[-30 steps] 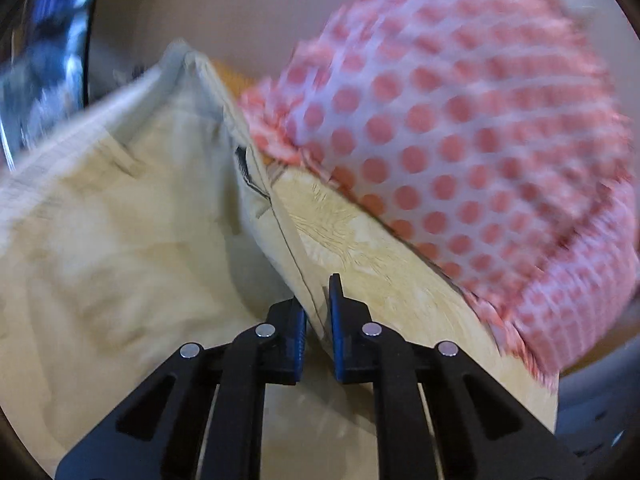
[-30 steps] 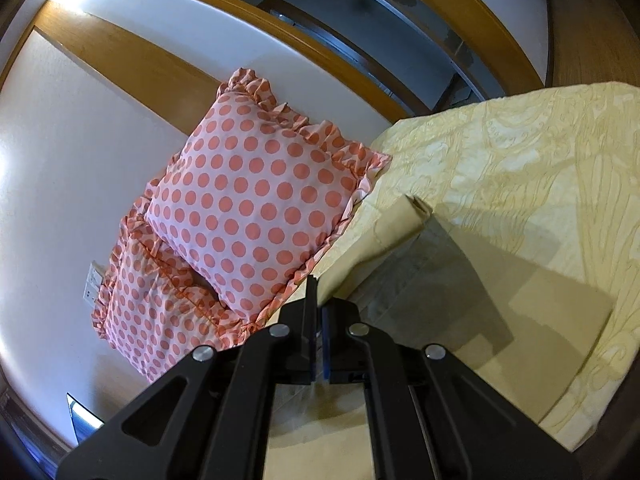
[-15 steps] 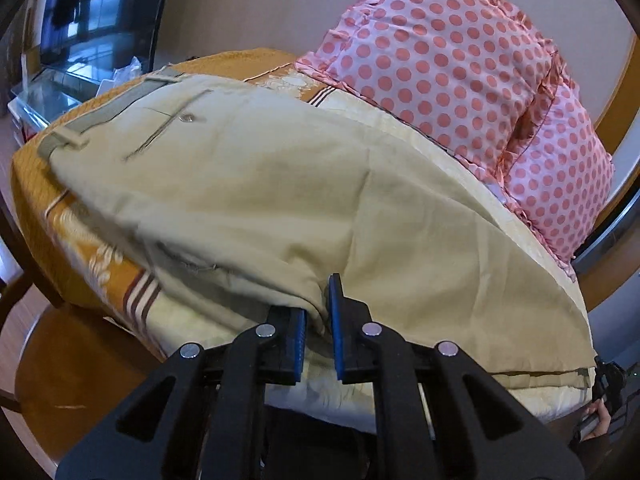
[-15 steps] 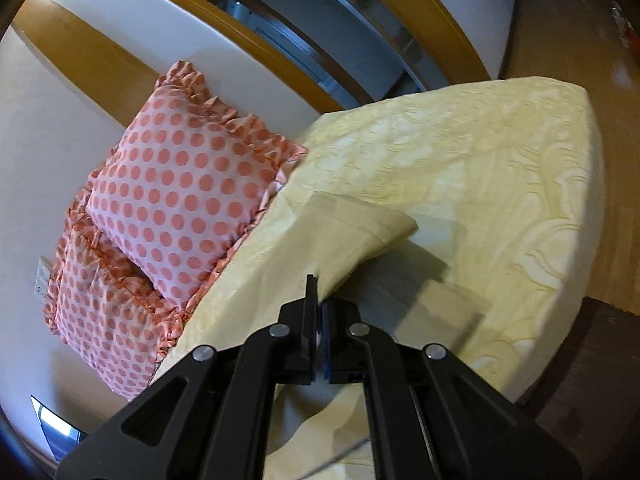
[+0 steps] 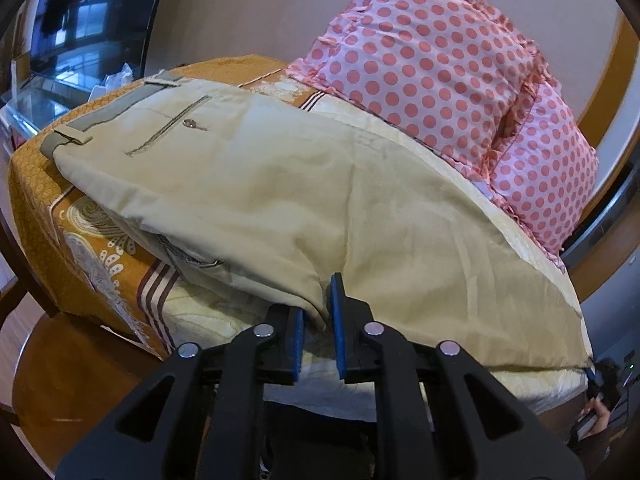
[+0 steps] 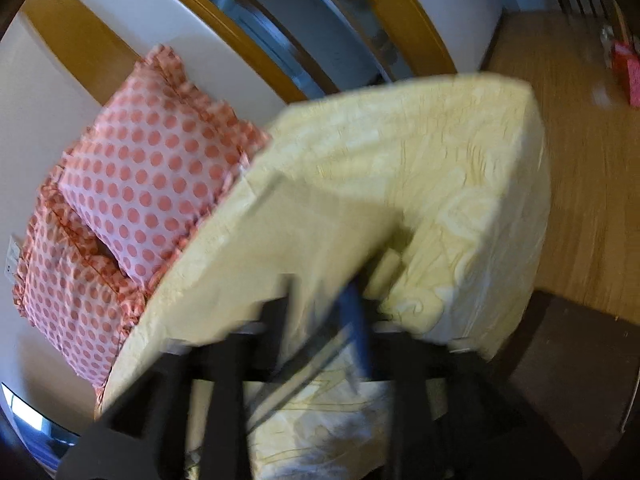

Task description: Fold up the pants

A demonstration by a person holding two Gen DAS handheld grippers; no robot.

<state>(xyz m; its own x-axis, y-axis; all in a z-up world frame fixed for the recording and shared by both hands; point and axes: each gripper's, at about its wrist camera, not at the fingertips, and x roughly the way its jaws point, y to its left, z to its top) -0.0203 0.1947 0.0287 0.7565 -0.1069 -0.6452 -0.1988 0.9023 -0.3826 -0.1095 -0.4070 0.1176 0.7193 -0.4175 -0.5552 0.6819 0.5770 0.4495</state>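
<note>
Khaki pants (image 5: 304, 200) lie spread across the bed (image 5: 92, 240), waistband toward the far left corner, with a back pocket and button facing up. Their near edge hangs over the bed's side, where the left hand-held gripper (image 5: 318, 320) has a fold of the fabric between its blue-padded fingers (image 5: 297, 340); the jaws stand narrow with cloth bunched in the gap. Two pink polka-dot pillows (image 5: 432, 68) lean against the wall at the head of the bed, just beyond the pants.

From the right wrist view everything is blurred by motion. The right hand-held gripper (image 6: 324, 312) sits at the pants' leg end (image 6: 304, 240), with khaki cloth draped over its fingers; whether it is clamped or parted I cannot tell. Pale yellow bedspread (image 6: 460, 184) stretches beyond, wooden floor (image 6: 580, 160) to the right.
</note>
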